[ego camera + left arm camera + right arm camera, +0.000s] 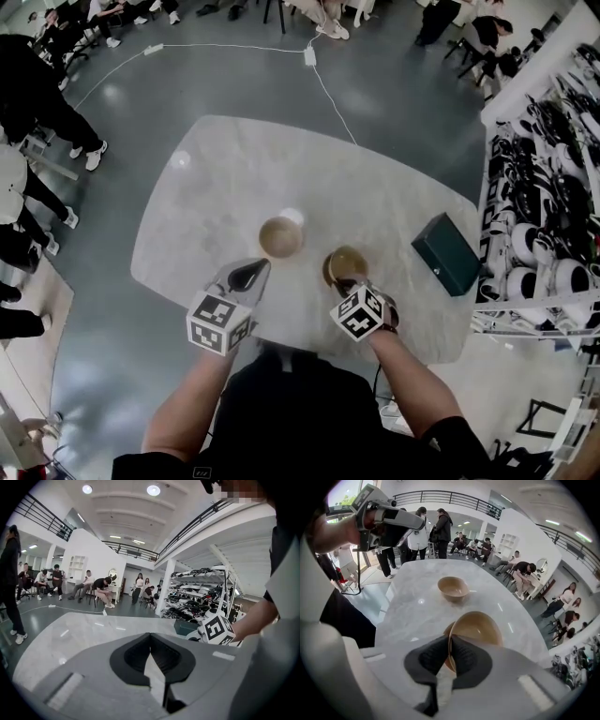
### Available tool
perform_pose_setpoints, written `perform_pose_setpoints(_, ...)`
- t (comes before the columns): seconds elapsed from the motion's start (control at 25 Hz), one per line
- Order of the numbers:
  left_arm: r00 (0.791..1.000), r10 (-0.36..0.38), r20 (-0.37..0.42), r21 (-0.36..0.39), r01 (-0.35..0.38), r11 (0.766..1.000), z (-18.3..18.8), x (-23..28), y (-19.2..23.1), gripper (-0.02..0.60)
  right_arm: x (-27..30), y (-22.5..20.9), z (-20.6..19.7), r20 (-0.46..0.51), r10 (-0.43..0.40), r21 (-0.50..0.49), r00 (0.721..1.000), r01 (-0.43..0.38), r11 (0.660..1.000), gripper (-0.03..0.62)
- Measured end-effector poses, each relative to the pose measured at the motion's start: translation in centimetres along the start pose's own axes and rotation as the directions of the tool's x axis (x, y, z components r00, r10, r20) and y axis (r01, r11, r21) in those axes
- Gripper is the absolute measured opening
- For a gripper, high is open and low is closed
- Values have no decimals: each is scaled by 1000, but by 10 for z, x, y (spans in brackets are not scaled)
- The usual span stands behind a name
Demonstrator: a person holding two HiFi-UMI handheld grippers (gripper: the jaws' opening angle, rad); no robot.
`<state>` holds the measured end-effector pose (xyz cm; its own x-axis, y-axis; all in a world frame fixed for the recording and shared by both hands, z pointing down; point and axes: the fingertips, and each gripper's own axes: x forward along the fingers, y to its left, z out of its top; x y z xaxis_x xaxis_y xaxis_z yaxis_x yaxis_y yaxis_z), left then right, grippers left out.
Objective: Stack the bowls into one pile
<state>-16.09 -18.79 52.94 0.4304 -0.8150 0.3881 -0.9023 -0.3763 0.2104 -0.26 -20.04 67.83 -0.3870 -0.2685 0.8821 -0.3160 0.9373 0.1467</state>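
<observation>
Two tan bowls are on the white marble table (206, 187). One bowl (280, 236) (453, 588) stands free near the table's middle. The other bowl (348, 265) (477, 627) sits tilted to its right, near the front edge. My right gripper (350, 281) (449, 641) is shut on its near rim, one pad inside and one outside. My left gripper (251, 272) (151, 637) hovers shut and empty over the front left of the table, just short of the free bowl. The right gripper's marker cube (218, 629) shows in the left gripper view.
A dark green box (448, 253) (187, 626) lies on the table's right side. Racks of helmets (548, 216) stand close to the right of the table. People sit and stand around the room's far and left sides, and a cable (328, 94) runs over the floor.
</observation>
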Motion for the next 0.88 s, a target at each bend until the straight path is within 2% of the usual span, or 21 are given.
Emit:
perform_pose_setpoints(0.36, 1000, 16, -12, 5, -16, 1000, 3, -3, 0, 11, 6, 2, 0, -4, 37, 36, 999, -37, 999, 20)
perform_pose_setpoints(0.44, 1000, 16, -9, 5, -16, 1000, 5, -5, -1, 10, 4, 5, 2, -3, 52, 51, 999, -52, 997, 61)
perform_pose_setpoints(0.52, 1000, 16, -2, 7, -16, 1000, 6, -8, -1, 10, 3, 7, 3, 4, 62, 64, 998, -62, 996, 71)
perform_pose_setpoints(0.88, 1000, 2, 23, 23, -3, 1000, 14, -18, -5, 11, -23, -4, 12, 60, 1, 116, 998, -8, 993, 71)
